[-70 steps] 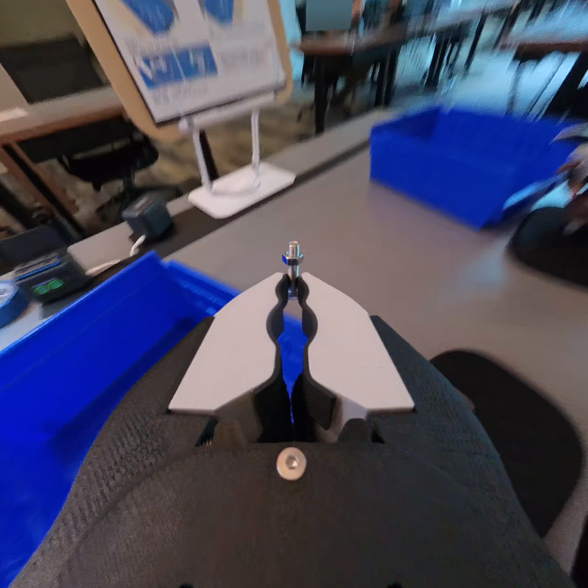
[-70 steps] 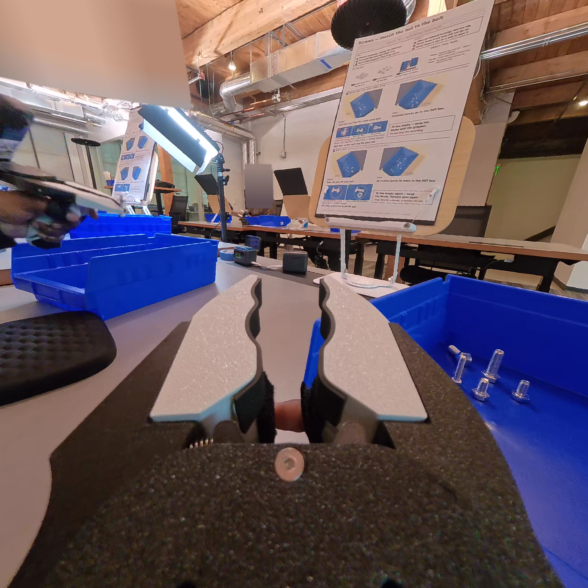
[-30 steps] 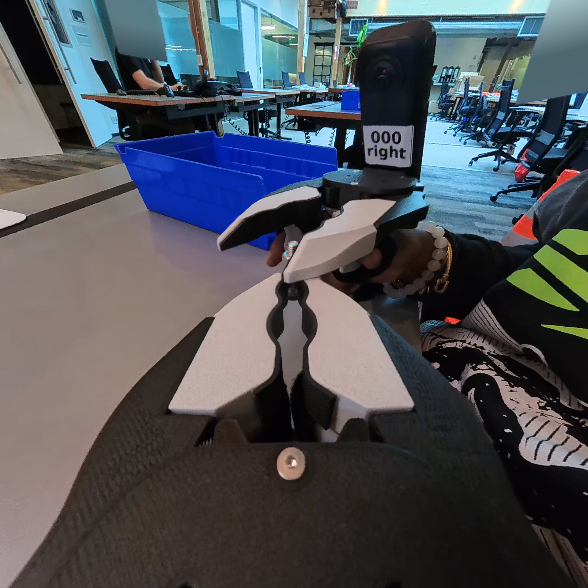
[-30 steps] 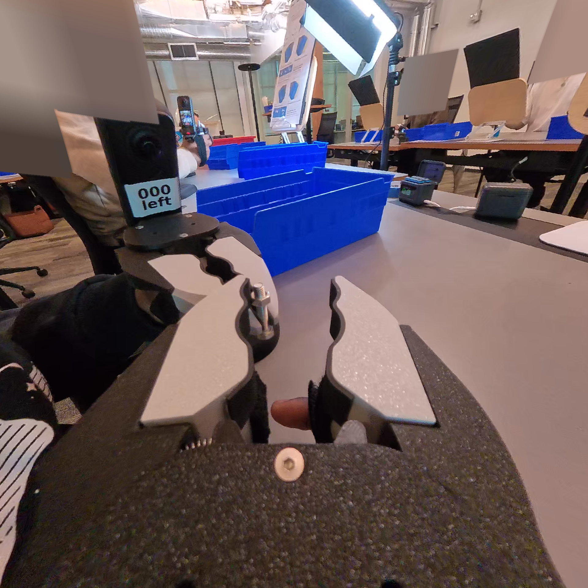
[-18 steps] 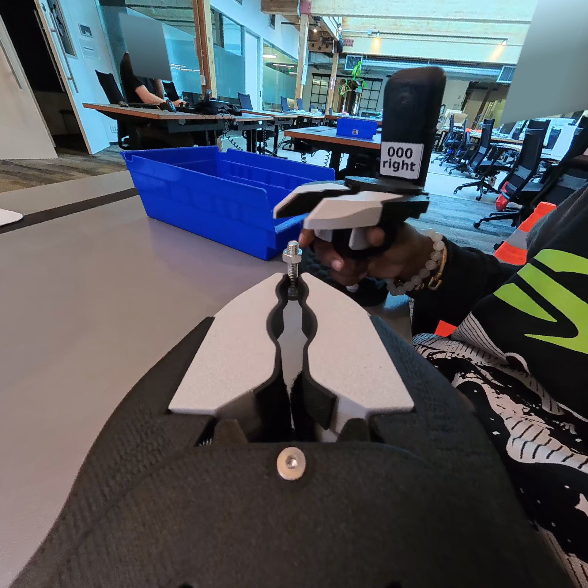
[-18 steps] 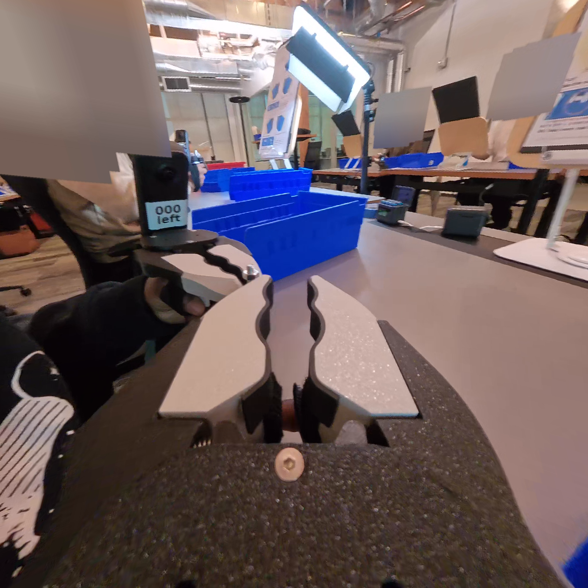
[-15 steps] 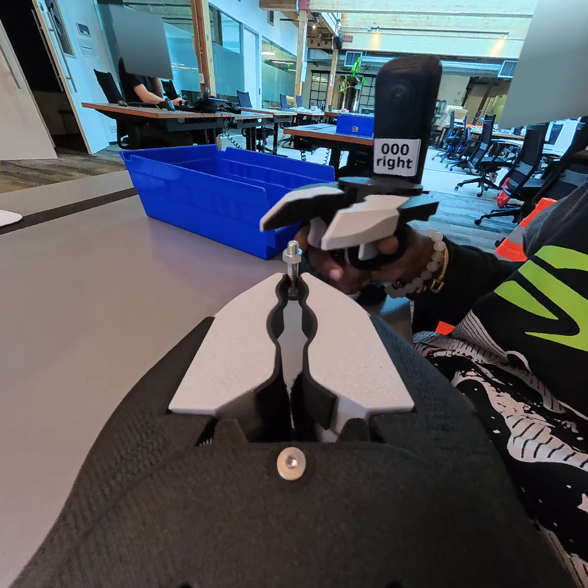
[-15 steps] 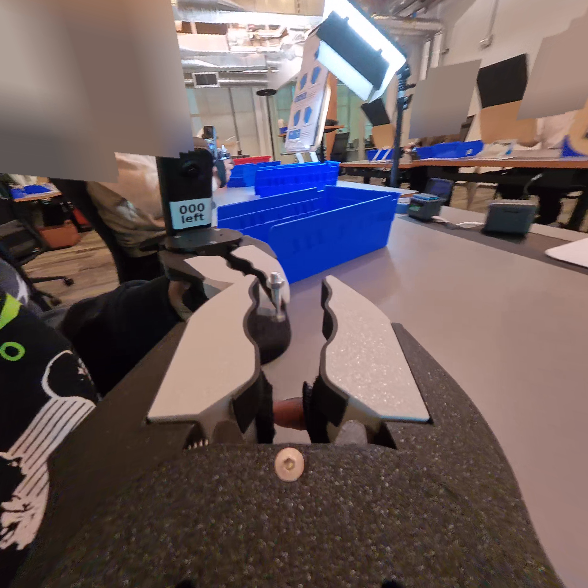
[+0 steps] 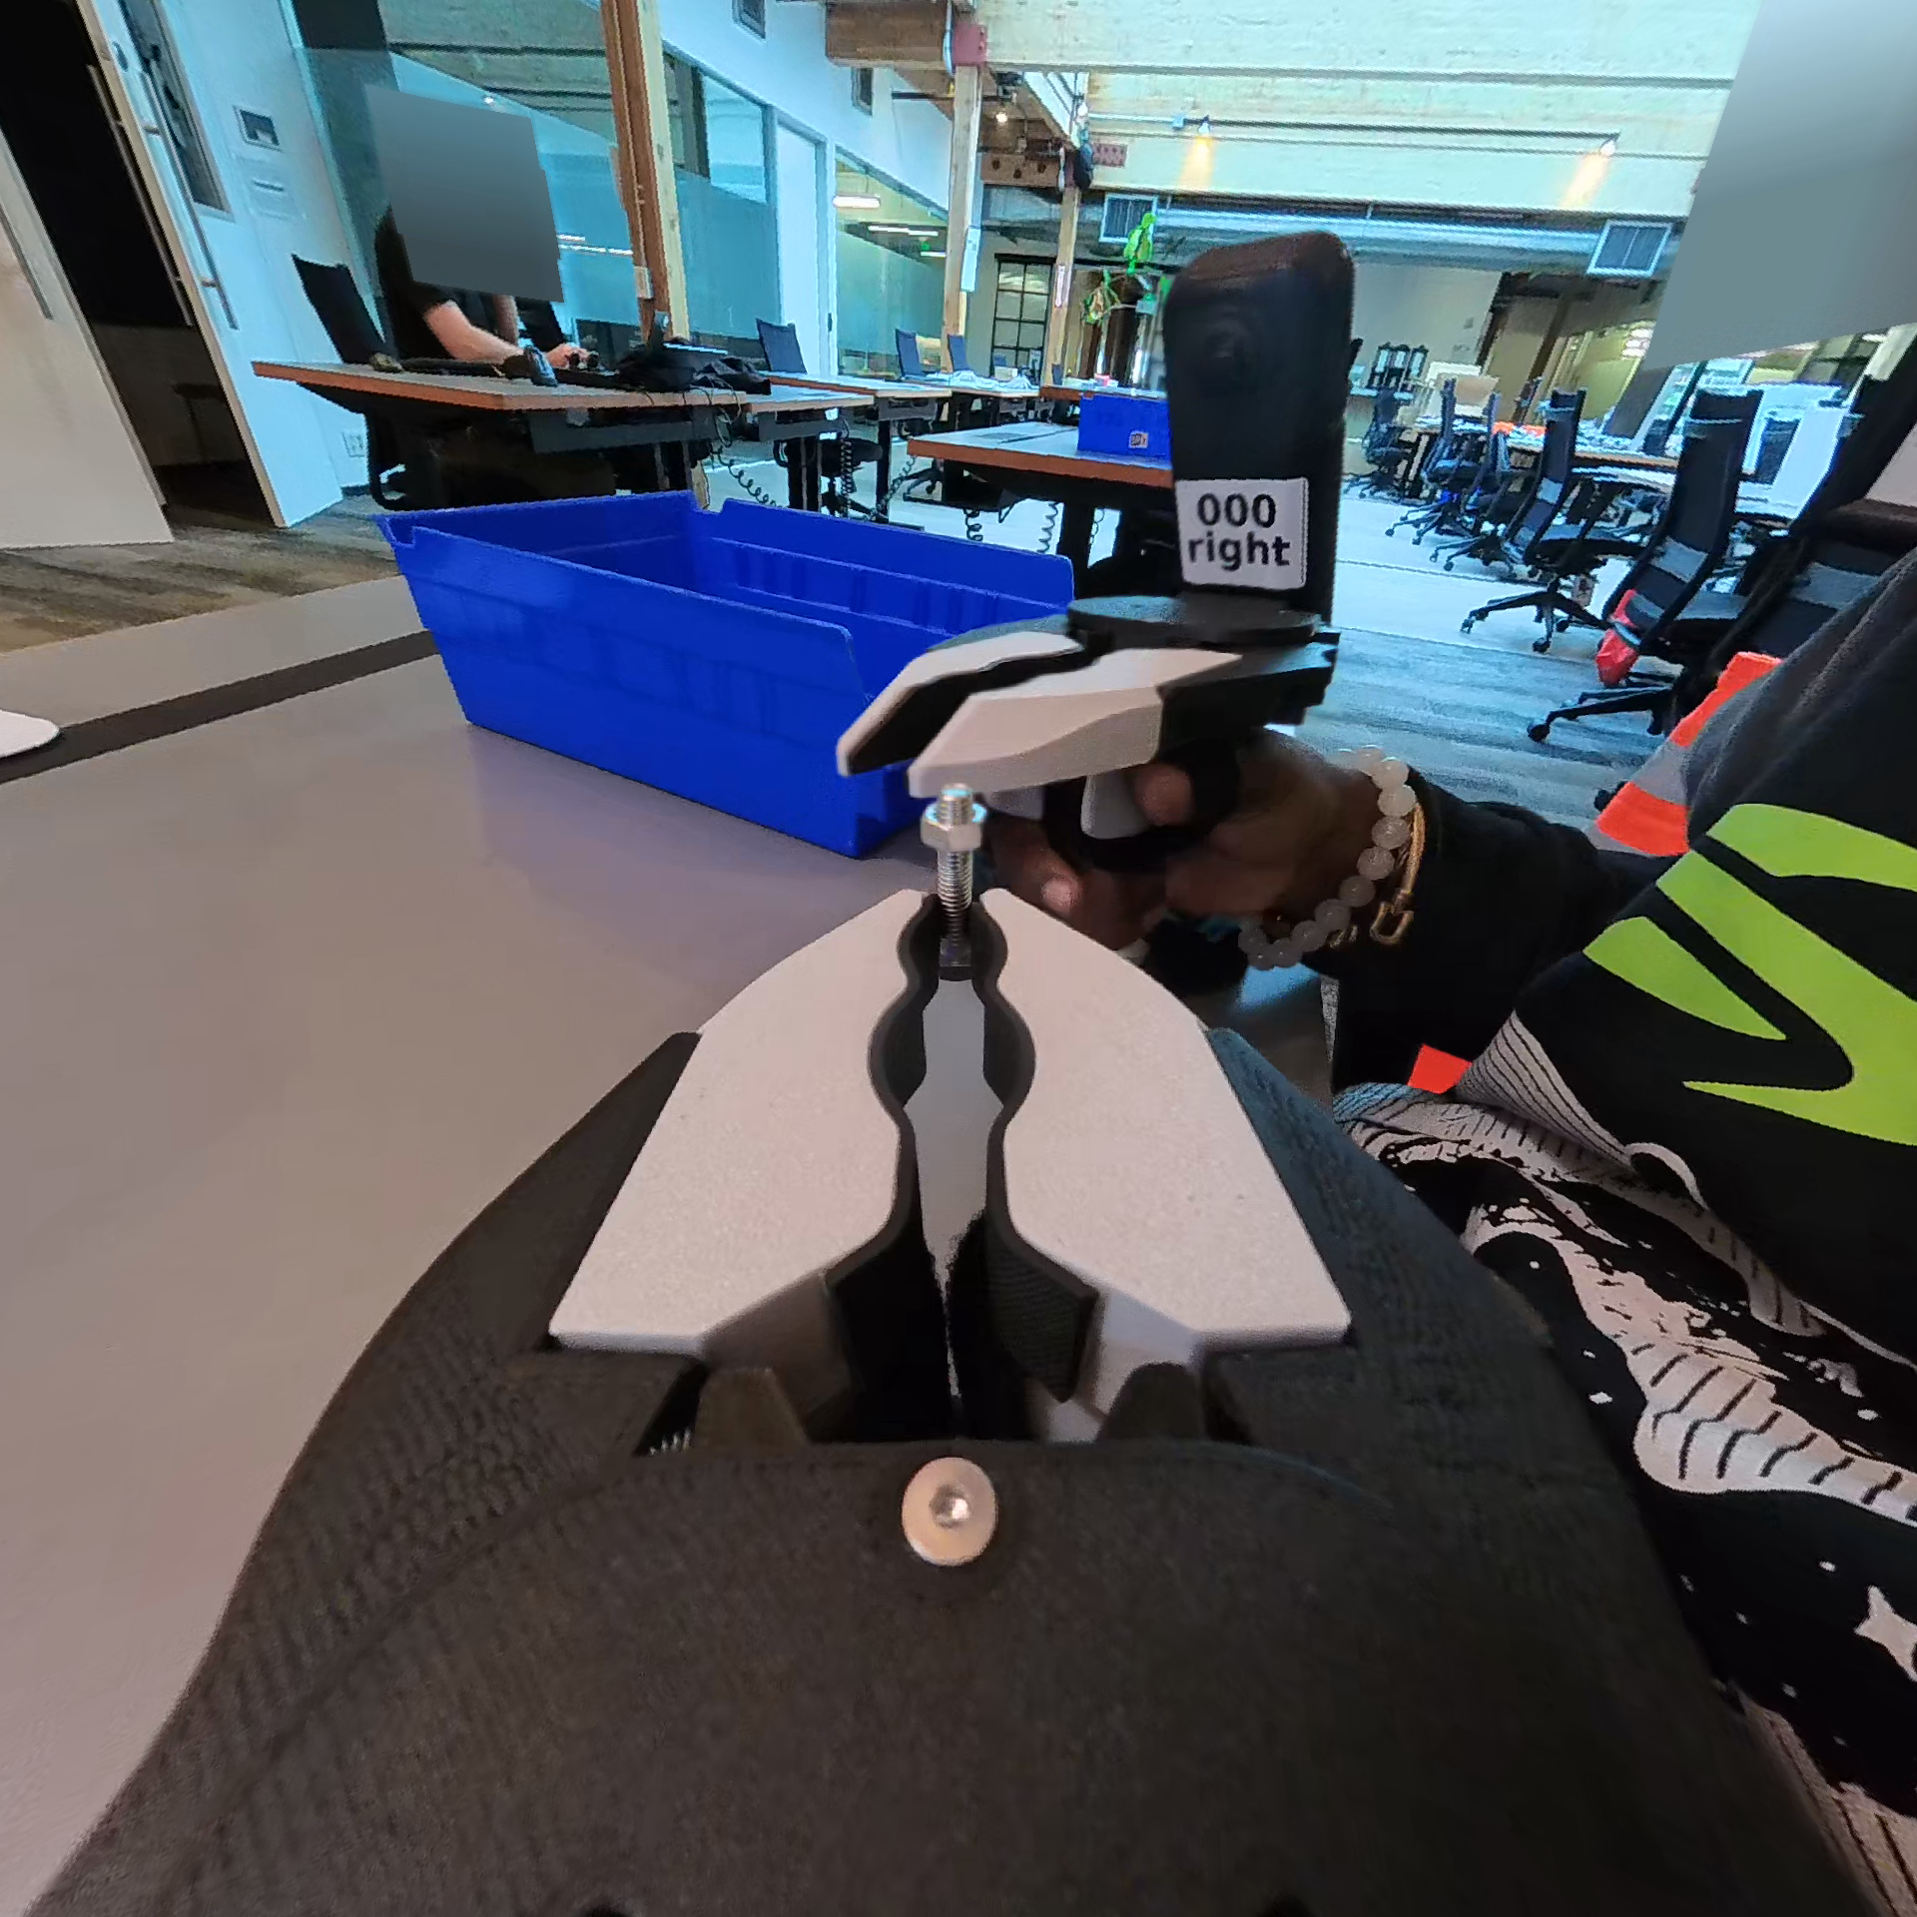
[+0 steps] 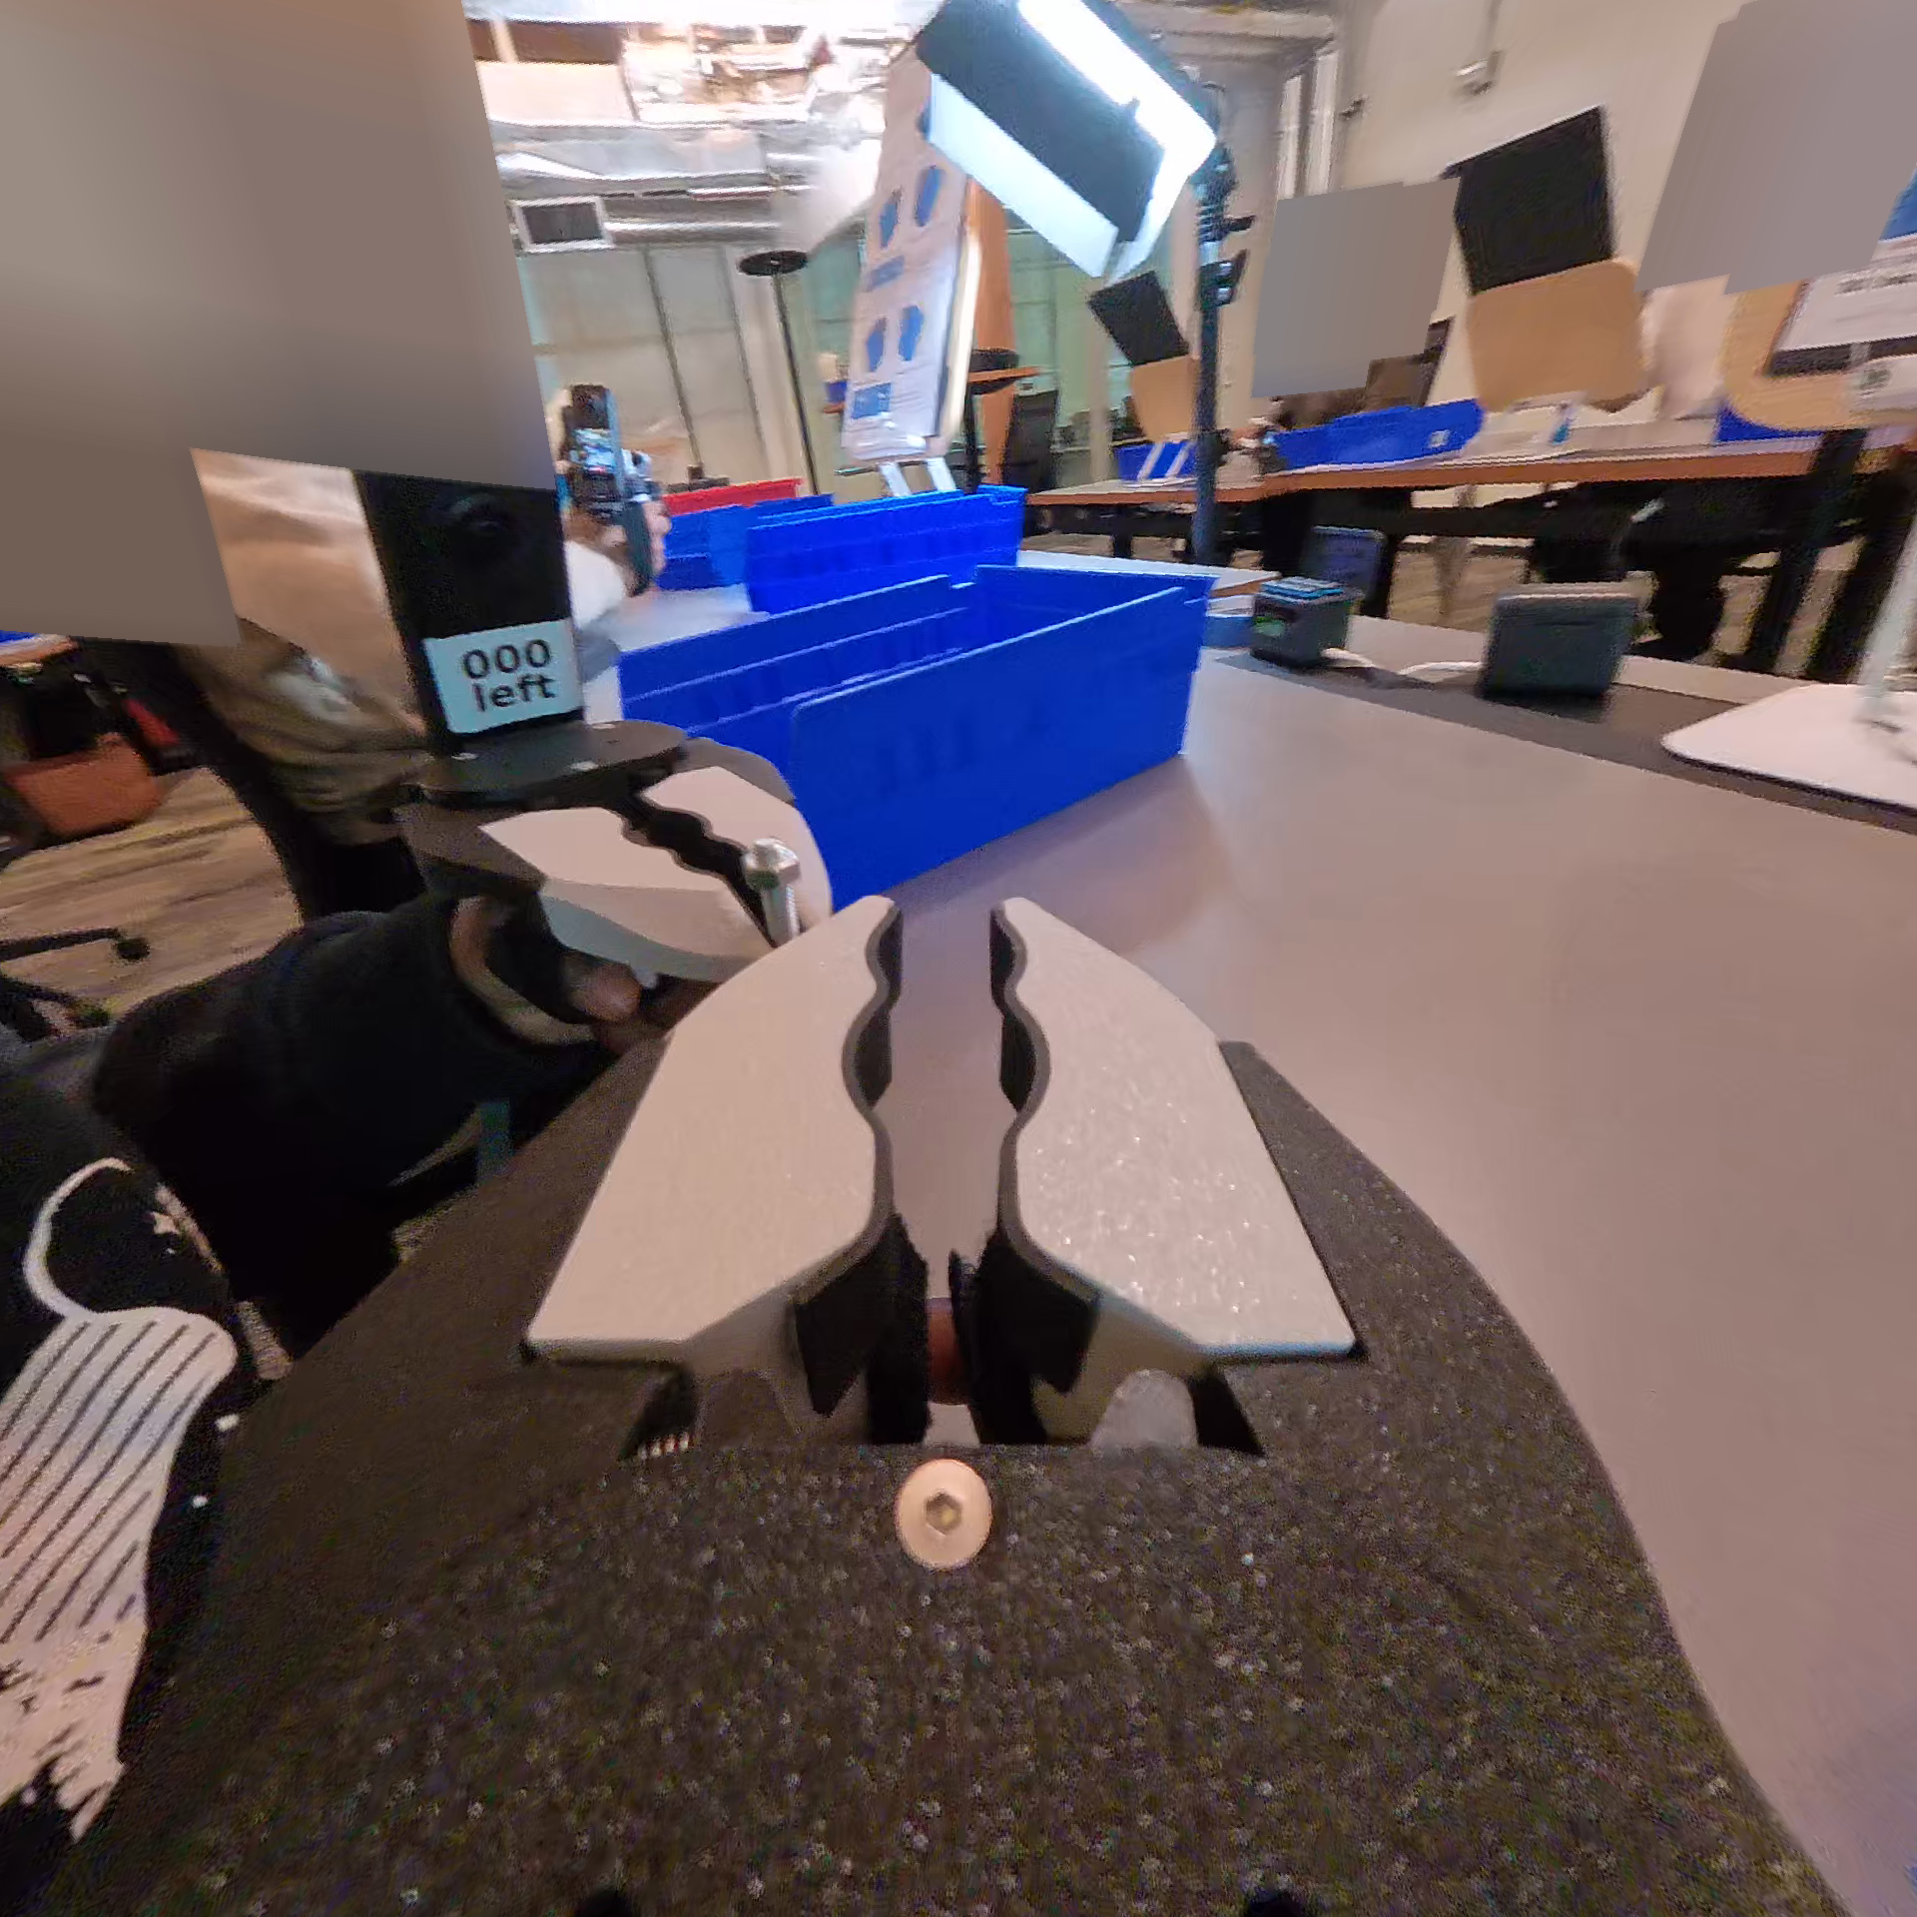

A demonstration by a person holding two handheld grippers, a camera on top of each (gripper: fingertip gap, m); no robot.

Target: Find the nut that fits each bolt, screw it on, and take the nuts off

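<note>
At centre frame of the left wrist view, the bolt [image 9: 952,882] stands upright, long axis vertical, its lower end clamped at the tips of the left gripper [image 9: 952,939], jaws clenched on it. The nut [image 9: 952,825] sits high on the thread, just under the top end.

Right gripper [image 9: 913,742] comes in from the right of frame, jaws lying flat, fingertips just over the nut and slightly to its right. Contact not clear, but nothing sits between them. In its own view, right gripper [image 10: 942,934] jaws are narrowly parted with only bare counter [image 10: 1452,934] showing through the gap; bolt [image 10: 773,892] is up and left of the tips, outside the gap.

Key relation, my read: the nut is left of and slightly below the right jaws. They need to shift left and drop a little to straddle it across the vertical axis. The right hand is the one placed to do it; the left only anchors.

Versus half a second ago: right jaws have narrowed a lot and slid off to the bolt's side. Bolt was between them then, now it isn't. Left grip unchanged.

Blue bin [image 9: 726,643] sits behind on the counter, well apart.
</note>
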